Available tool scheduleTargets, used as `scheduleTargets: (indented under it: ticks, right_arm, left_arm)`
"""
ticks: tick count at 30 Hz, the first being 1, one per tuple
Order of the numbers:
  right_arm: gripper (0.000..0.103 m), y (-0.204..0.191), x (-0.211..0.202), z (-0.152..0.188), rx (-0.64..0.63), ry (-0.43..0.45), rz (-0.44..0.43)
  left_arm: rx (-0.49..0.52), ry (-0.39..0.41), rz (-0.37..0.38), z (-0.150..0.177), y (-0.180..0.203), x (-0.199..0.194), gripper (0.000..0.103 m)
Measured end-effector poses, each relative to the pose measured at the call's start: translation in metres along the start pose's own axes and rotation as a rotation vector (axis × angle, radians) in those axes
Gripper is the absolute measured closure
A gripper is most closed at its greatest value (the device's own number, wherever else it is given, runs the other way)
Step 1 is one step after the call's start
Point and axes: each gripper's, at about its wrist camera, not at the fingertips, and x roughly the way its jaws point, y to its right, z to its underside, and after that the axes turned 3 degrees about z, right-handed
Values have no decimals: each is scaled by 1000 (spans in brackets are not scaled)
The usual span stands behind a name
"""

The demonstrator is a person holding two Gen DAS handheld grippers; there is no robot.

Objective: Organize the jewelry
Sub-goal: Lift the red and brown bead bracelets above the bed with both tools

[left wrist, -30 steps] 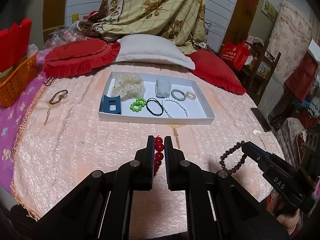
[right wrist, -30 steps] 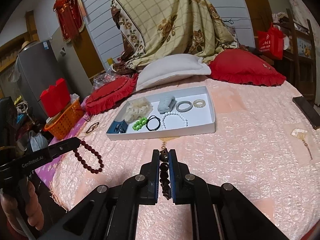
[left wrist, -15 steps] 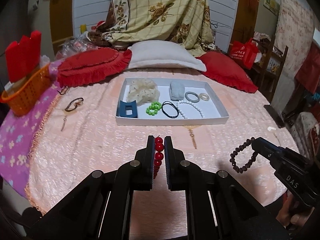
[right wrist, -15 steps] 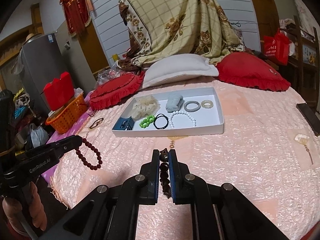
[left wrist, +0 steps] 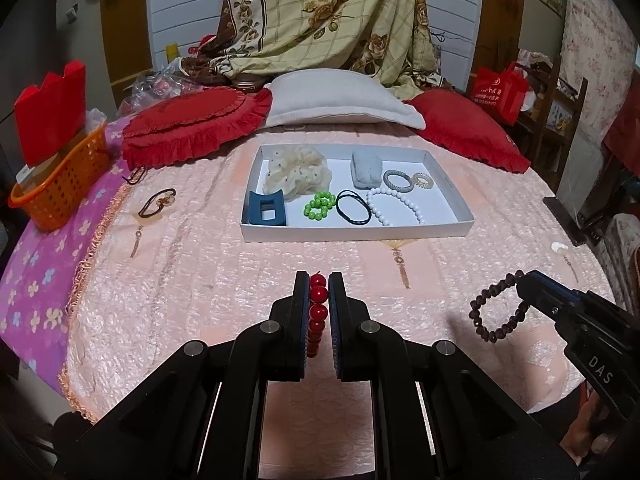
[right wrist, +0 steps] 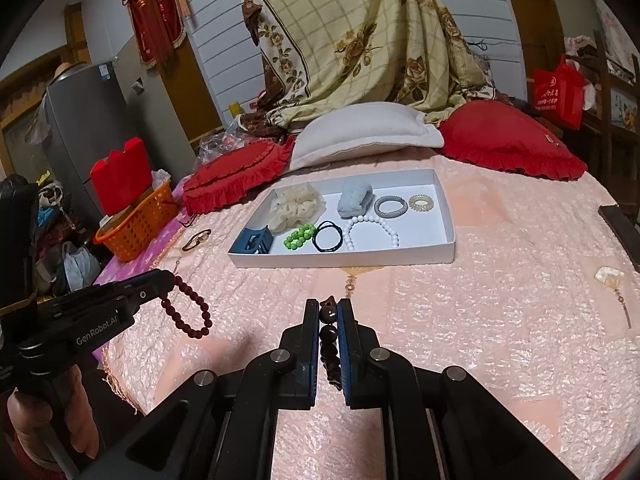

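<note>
My left gripper (left wrist: 319, 280) is shut on a red bead bracelet (left wrist: 317, 308), which hangs as a loop in the right wrist view (right wrist: 188, 312). My right gripper (right wrist: 330, 307) is shut on a dark brown bead bracelet (right wrist: 330, 340); its loop shows in the left wrist view (left wrist: 496, 308). Both are held above the pink bedspread, short of the white tray (left wrist: 356, 233). The tray holds a cream scrunchie (left wrist: 298, 174), a blue clip (left wrist: 267, 208), a green bead bracelet (left wrist: 319, 206), a black hair tie (left wrist: 353, 213), a white bead bracelet (left wrist: 394, 210) and two small rings.
Two red cushions (left wrist: 192, 128) and a white pillow (left wrist: 340, 98) lie behind the tray. An orange basket (left wrist: 60, 184) stands at the left edge. A dark bangle (left wrist: 157, 202) lies on the bedspread left of the tray. A shell pendant (right wrist: 610, 278) lies to the right.
Both grippers have drawn back and risen a little from the tray, still holding their bracelets. The tray looks smaller and farther away.
</note>
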Motion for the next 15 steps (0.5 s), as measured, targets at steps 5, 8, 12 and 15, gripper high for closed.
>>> scheduleTargets:
  ticks: [5, 8, 12, 15]
  right_arm:
    - [95, 0, 2, 4, 7, -7, -1]
    - [95, -1, 3, 5, 6, -12, -3]
    - [95, -3, 5, 7, 3, -18, -6]
    - [95, -3, 6, 8, 4, -21, -7]
  left_arm:
    - [13, 8, -13, 0, 3, 0, 95]
    - [23, 11, -23, 1, 5, 0, 95]
    - [27, 7, -27, 2, 6, 2, 95]
    - [26, 6, -27, 3, 6, 2, 95]
